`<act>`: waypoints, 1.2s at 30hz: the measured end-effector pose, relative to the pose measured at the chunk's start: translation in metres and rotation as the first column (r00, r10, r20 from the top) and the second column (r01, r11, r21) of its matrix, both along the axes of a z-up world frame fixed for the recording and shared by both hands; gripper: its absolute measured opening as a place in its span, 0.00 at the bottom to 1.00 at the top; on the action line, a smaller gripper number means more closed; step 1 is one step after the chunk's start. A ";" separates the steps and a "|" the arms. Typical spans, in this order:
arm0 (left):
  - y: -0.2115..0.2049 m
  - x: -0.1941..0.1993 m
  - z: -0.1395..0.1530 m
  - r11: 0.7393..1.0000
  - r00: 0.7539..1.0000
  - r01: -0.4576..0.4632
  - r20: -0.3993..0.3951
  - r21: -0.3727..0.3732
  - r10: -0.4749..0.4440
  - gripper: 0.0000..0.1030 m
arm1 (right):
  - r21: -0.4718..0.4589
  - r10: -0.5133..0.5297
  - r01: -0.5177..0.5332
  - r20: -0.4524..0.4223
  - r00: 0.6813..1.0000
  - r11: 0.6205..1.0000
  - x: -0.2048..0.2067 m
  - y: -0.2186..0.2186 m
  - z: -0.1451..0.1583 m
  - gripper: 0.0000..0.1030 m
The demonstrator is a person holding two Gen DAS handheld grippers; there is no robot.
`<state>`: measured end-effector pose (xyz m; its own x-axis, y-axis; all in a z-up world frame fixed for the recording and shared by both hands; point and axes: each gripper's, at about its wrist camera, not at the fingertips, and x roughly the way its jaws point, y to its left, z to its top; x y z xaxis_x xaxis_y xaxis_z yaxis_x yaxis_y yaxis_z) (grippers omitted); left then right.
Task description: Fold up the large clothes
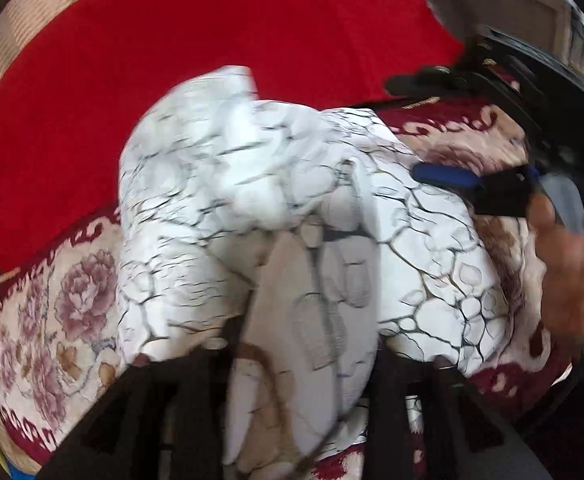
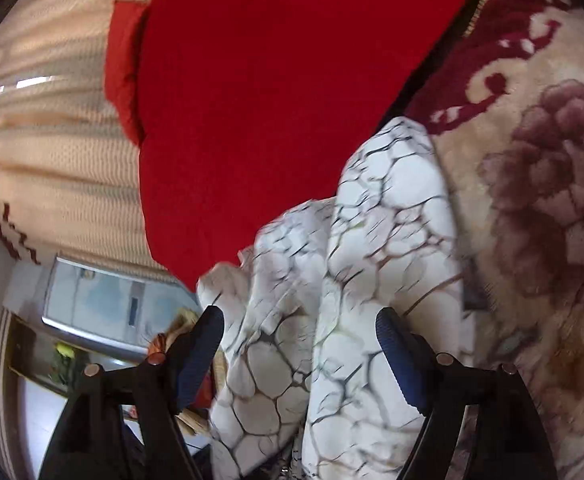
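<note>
A white garment (image 1: 292, 200) with a black crackle print lies bunched on a floral blanket (image 1: 52, 312). My left gripper (image 1: 304, 356) points down at it from the bottom edge of the view. Its black fingers stand apart, with a loose fold of the garment hanging between them and hiding the tips. In the right wrist view the garment (image 2: 372, 240) runs up between the blue pads of my right gripper (image 2: 298, 320). That gripper is open wide, and its pads (image 2: 208, 324) stay clear of the cloth. From the left wrist view the right gripper (image 1: 432, 128) sits at the garment's right edge.
A red blanket (image 1: 212, 40) covers the surface behind the garment. A person's hand (image 1: 568, 272) holds the right gripper. A cream striped curtain (image 2: 52, 152) and a window (image 2: 104, 304) are at the left in the right wrist view.
</note>
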<state>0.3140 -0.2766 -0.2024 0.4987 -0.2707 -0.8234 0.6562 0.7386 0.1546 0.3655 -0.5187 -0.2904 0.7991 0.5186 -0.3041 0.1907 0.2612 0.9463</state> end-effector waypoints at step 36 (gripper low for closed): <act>0.172 0.067 -0.029 0.879 0.911 -0.185 -0.412 -0.441 -0.015 0.79 | -0.478 0.256 -0.276 -0.107 0.961 0.834 0.108 0.175 0.058 0.22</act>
<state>0.3814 -0.1048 -0.2310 0.2013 -0.6384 -0.7429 0.5185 0.7129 -0.4721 0.4737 -0.3438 -0.2328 0.6346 0.4888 -0.5986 0.0798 0.7289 0.6799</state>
